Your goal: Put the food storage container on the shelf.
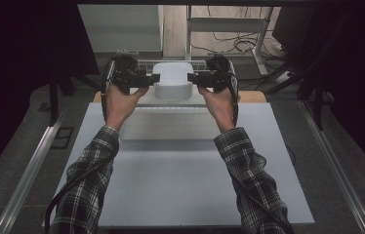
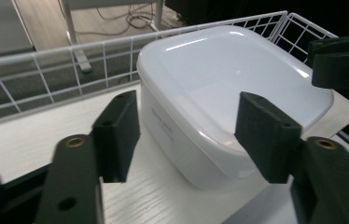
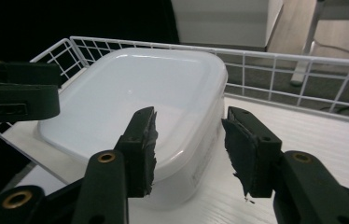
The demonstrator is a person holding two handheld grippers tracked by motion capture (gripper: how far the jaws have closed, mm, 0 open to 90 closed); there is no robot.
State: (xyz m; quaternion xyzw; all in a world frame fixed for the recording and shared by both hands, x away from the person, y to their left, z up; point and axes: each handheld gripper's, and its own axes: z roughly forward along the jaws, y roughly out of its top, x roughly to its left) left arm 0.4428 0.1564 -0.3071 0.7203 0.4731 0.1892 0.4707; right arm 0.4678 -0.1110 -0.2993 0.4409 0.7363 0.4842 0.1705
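Note:
A white lidded plastic container stands on a white board with a wire rail, at the far end of the table. My left gripper is at its left side and my right gripper at its right, both held up level. In the left gripper view the left gripper is open, its jaws astride a near corner of the container with gaps to the wall. In the right gripper view the right gripper is open too, astride the opposite corner of the container.
The white wire rail runs round the board's back and sides. A flat white panel lies on the grey table below the hands. Beyond the rail are table legs and cables on the floor. Dark surroundings flank the table.

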